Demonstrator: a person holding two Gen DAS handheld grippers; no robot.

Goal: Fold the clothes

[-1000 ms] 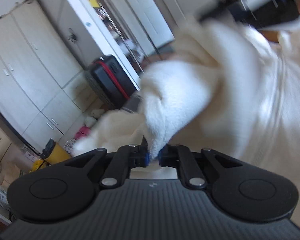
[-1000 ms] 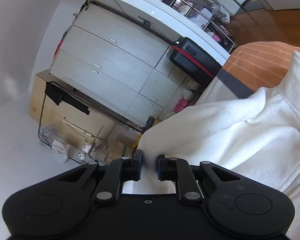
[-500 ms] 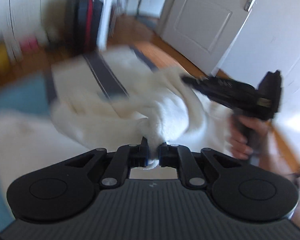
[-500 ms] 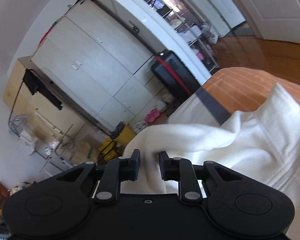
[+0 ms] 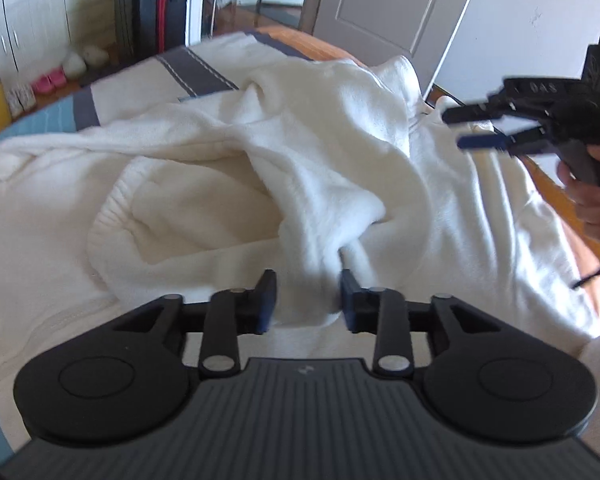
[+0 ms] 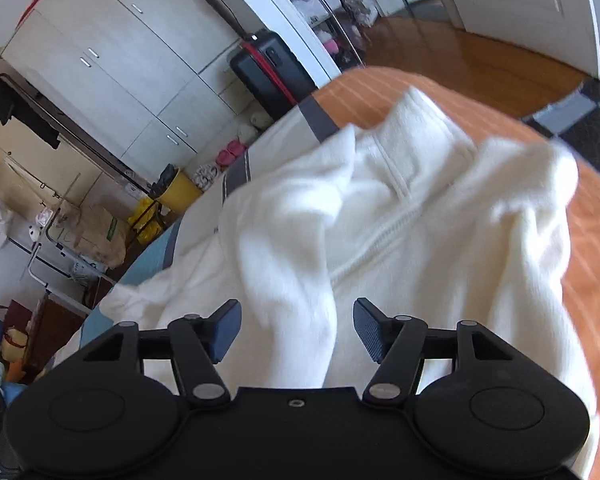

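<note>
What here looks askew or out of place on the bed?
Only the white fleece garment: it lies bunched in ridges across the bed rather than flat. The left gripper and right gripper are both open. Nothing looks spilled or damaged.

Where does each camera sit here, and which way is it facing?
Left wrist: on the left gripper, facing across the bed at the white fleece garment; the right gripper and hand show.
Right wrist: on the right gripper, facing the garment's zipper and the wardrobe.
Shared: the garment, bed, black suitcase.
</note>
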